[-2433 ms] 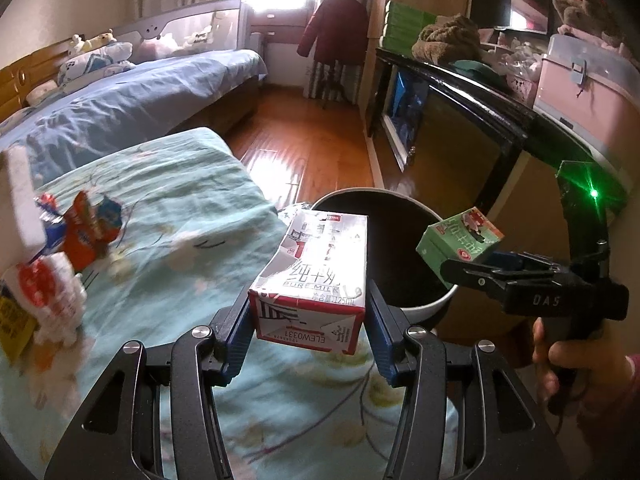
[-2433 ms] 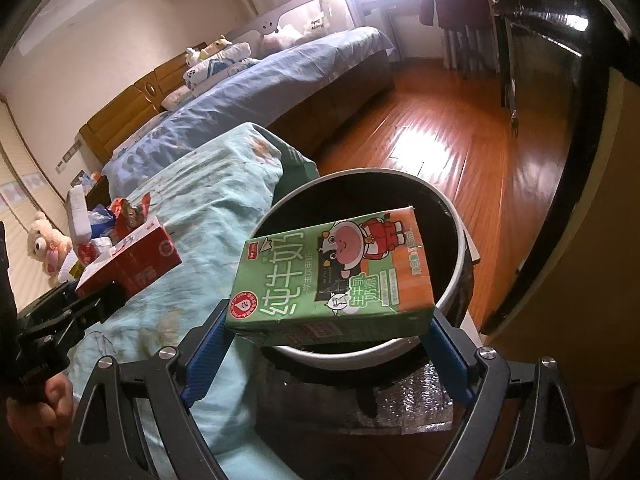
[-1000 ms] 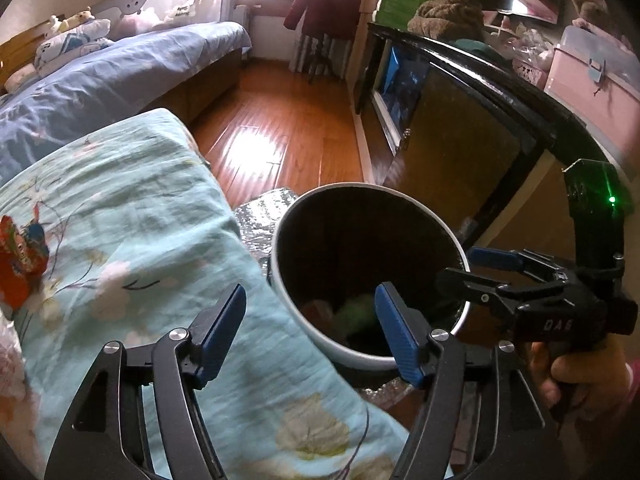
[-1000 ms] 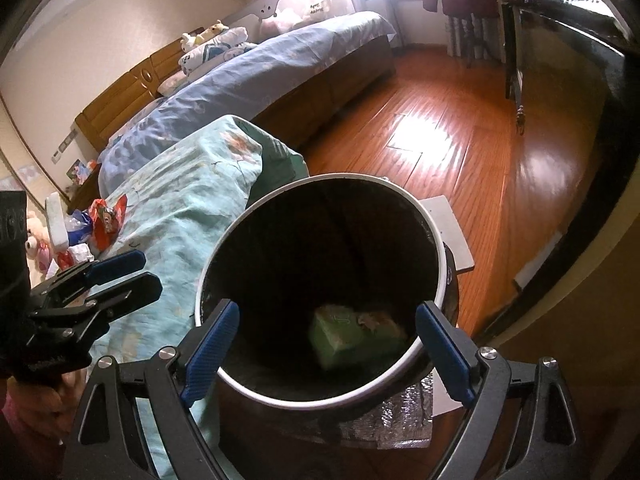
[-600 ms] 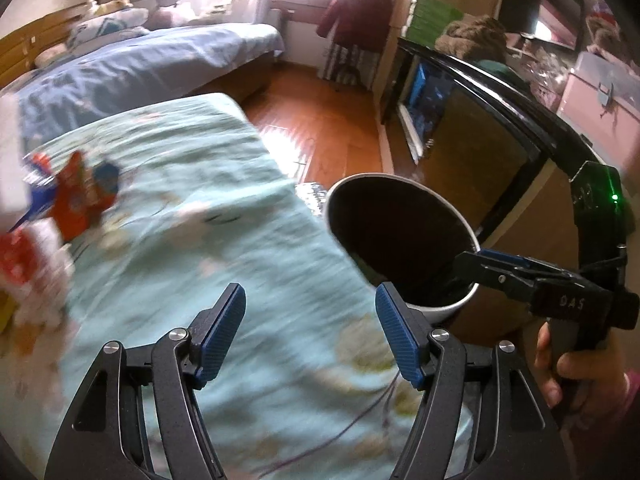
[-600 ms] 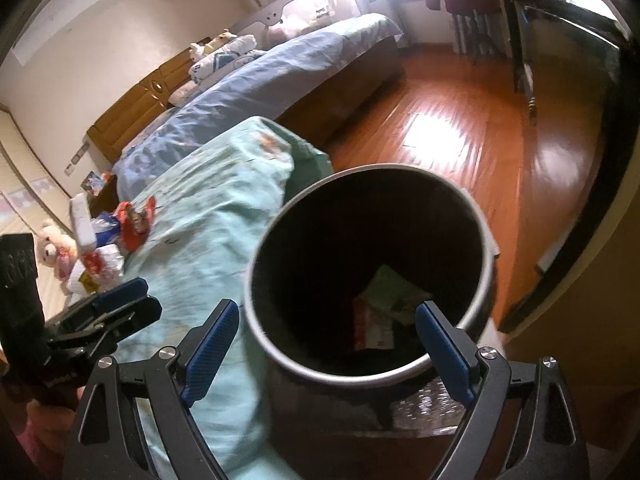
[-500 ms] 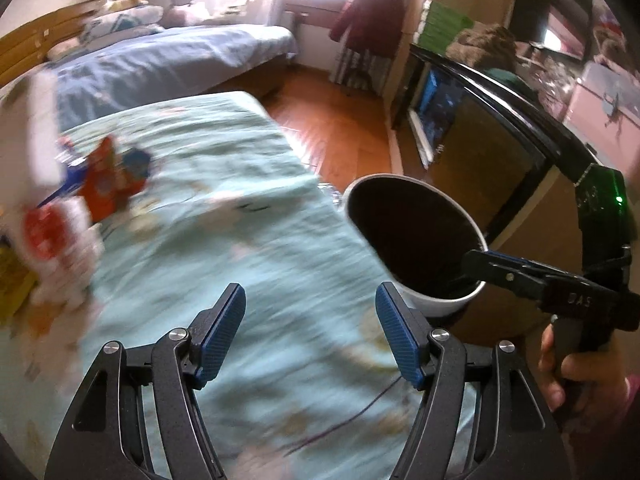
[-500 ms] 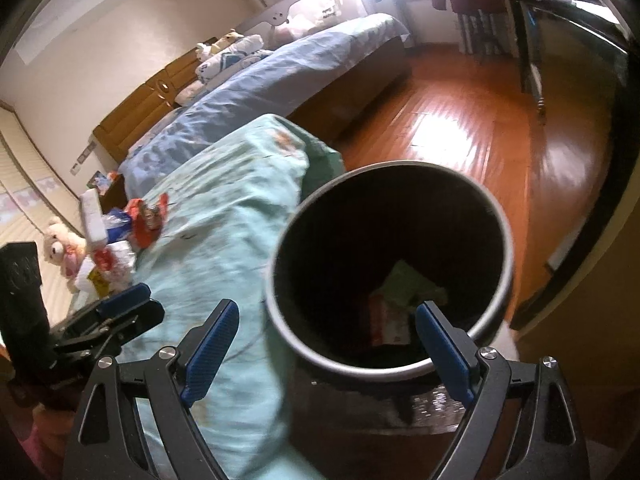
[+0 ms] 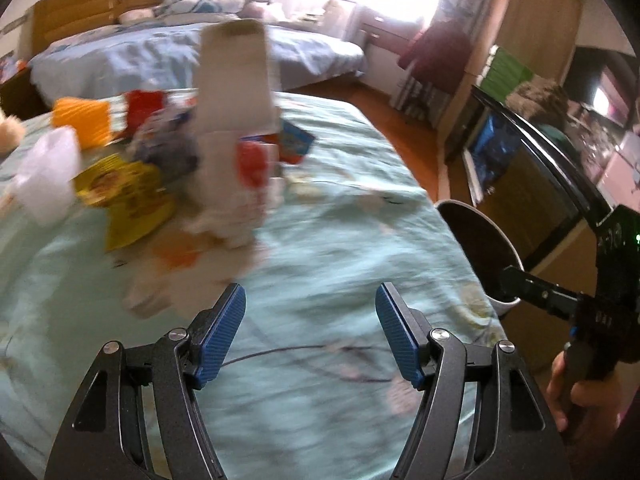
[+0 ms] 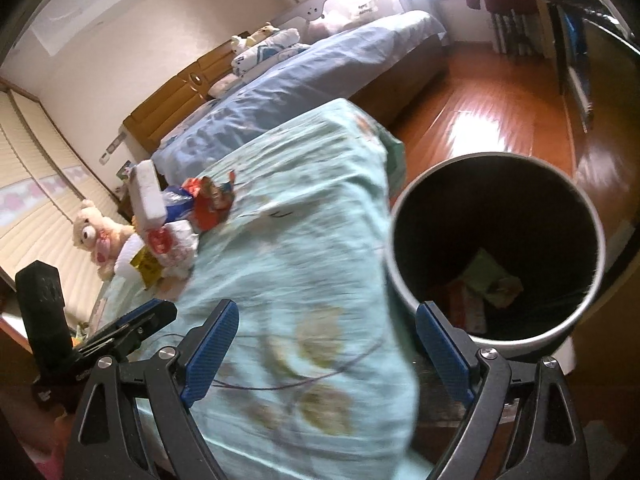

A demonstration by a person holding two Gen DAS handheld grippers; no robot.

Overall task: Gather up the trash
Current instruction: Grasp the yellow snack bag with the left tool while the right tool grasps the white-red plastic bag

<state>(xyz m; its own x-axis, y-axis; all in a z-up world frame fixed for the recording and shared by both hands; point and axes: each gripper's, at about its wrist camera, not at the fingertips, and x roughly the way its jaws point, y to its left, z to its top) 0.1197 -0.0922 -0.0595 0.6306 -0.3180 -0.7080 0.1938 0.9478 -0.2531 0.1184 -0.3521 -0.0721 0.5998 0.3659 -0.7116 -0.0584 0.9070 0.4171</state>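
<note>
Crumpled wrappers and cartons in red, yellow and white [image 9: 168, 160] lie heaped on the pale green floral bedspread [image 9: 340, 240], well apart from the round dark bin [image 10: 496, 248] beside the bed, which holds a green carton [image 10: 494, 278]. Left gripper [image 9: 310, 334] and right gripper [image 10: 326, 354] both hover with blue-padded fingers [image 9: 222, 334] spread wide, holding nothing.

Left gripper [image 9: 311, 322]: jaws spread wide, nothing between the blue pads [image 9: 222, 334], pointing forward and slightly down. Right gripper [image 10: 326, 346]: jaws likewise wide apart and empty (seen side-on in the left wrist view, too). Right hand [image 9: 576, 392] wraps its handle; fingers curled, wrist hidden.
</note>
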